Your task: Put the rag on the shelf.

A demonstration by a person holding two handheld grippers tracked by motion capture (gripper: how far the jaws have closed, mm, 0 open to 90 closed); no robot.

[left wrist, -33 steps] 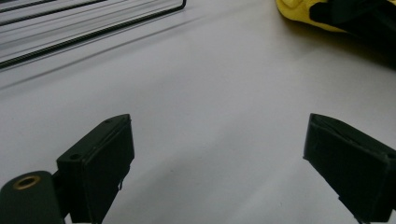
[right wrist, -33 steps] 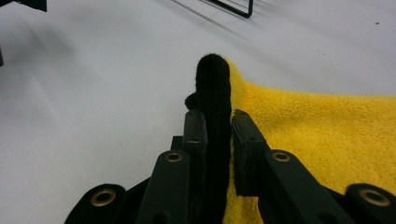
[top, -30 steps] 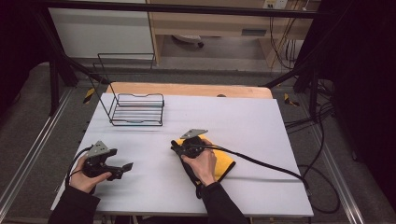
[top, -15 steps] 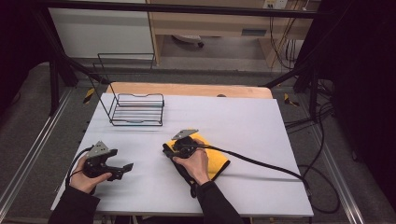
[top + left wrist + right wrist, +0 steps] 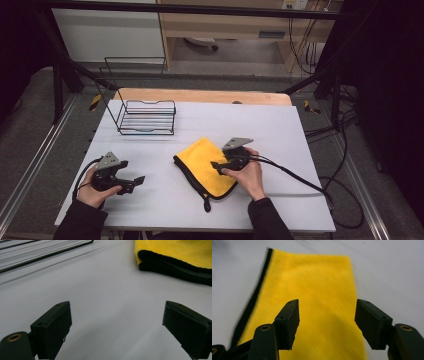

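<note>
A folded yellow cloth (image 5: 202,162) with a black edge lies flat on the white table (image 5: 280,130), near its middle front. My right gripper (image 5: 215,165) hovers over the cloth's right part, pointing left. Its jaws have just been opening and stand apart over the yellow cloth (image 5: 312,290) with nothing pinched between them. My left gripper (image 5: 141,179) rests at the front left of the table, pointing right toward the cloth. Its jaws are wide open over bare table, and the yellow cloth (image 5: 175,252) lies ahead at the upper right.
A black wire basket (image 5: 147,117) stands at the back left of the table, its wire basket base (image 5: 45,250) also ahead of the left gripper. A black cable (image 5: 300,177) trails from the right gripper across the table's right side.
The right hand slid to the right, off the cloth's left part. Its jaws opened and the cloth now lies spread and folded flat. The left hand stayed still.
</note>
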